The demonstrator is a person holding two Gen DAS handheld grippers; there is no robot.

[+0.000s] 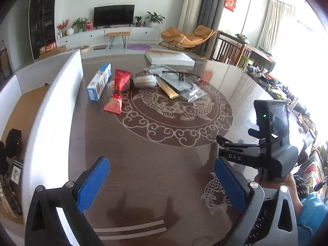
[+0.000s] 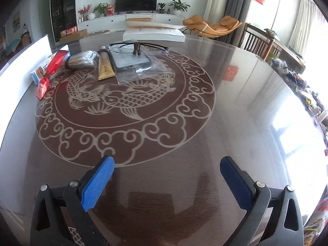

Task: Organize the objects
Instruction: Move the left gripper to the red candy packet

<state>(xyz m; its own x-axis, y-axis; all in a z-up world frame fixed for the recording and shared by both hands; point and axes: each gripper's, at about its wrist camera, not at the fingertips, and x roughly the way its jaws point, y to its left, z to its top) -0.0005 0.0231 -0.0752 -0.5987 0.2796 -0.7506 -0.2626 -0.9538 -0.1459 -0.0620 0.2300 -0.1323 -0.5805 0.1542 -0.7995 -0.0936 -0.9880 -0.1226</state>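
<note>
Both tongs [image 1: 162, 181] [image 2: 167, 181] gape above the table [image 2: 235, 106], holding nothing.

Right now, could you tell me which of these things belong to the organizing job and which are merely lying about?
For the job: blue-and-white box, red packets, gold tube, clear bag, white tray.
Lying about: television, orange lounge chair, potted plants.

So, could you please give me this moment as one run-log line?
left hand-held gripper: open, empty | right hand-held gripper: open, empty | round brown glass-topped table: blue-white cardboard box, gold tube untouched
</note>
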